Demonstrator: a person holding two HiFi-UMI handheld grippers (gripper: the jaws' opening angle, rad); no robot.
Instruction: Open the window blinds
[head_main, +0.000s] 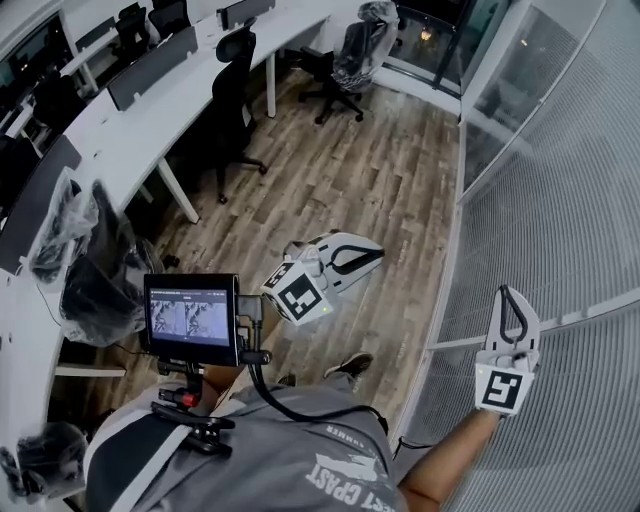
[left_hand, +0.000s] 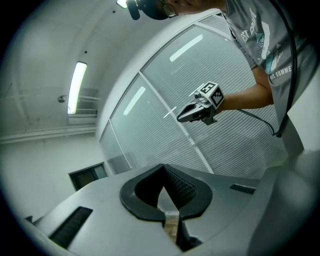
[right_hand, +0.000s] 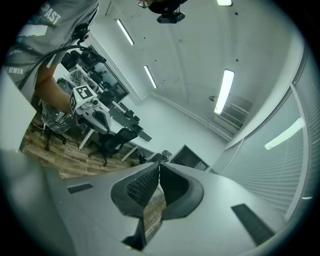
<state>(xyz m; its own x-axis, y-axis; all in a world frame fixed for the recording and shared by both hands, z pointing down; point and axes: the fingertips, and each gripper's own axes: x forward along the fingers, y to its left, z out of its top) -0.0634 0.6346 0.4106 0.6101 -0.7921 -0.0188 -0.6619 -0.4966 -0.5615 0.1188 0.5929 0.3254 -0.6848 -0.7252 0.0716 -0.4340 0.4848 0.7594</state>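
White slatted window blinds (head_main: 560, 200) hang down over the glass wall on the right, slats lying shut. My right gripper (head_main: 506, 293) is raised just in front of them, its jaws shut with nothing between them. Whether it touches the slats I cannot tell. My left gripper (head_main: 377, 256) hovers over the wood floor, to the left of the wall, also shut and empty. In the left gripper view the blinds (left_hand: 165, 135) fill the wall ahead and the right gripper (left_hand: 181, 118) shows before them. The right gripper view has the blinds (right_hand: 295, 165) at its right edge.
A long curved white desk (head_main: 120, 110) with monitors runs along the left, with black office chairs (head_main: 232, 95) and plastic-wrapped chairs (head_main: 90, 260) beside it. A wood floor (head_main: 340, 180) lies between desk and glass wall. A small screen (head_main: 190, 318) sits on the person's chest rig.
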